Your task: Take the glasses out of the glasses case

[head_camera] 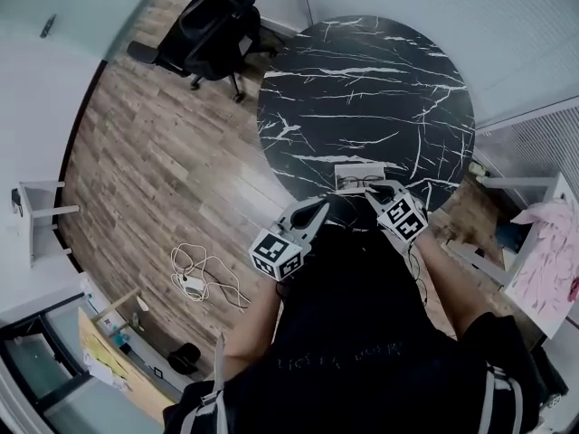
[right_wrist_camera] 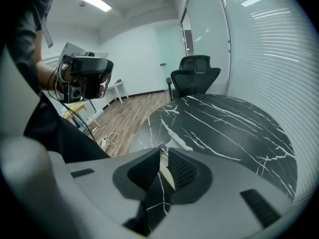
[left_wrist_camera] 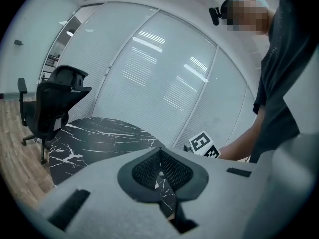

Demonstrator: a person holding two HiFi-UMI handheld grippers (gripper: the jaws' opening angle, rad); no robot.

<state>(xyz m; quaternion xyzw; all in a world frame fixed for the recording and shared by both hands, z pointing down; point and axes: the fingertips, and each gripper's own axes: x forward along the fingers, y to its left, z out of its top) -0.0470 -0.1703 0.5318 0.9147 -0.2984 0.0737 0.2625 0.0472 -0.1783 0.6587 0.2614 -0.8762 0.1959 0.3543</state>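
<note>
1. Looking down in the head view, I see the glasses case (head_camera: 360, 177) lying open on the black table (head_camera: 362, 89). The glasses (head_camera: 360, 185) are inside it, just ahead of my right gripper (head_camera: 372, 192). My left gripper (head_camera: 317, 208) is beside it.
2. Left gripper view: the tips of my left gripper (left_wrist_camera: 159, 152) touch, with nothing between them.
3. Right gripper view: the jaws of my right gripper (right_wrist_camera: 164, 153) are a little apart and hold nothing.

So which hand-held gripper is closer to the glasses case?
Right. The right hand-held gripper hovers at the near edge of the glasses case; the left hand-held gripper sits farther back, off to its left.
</note>
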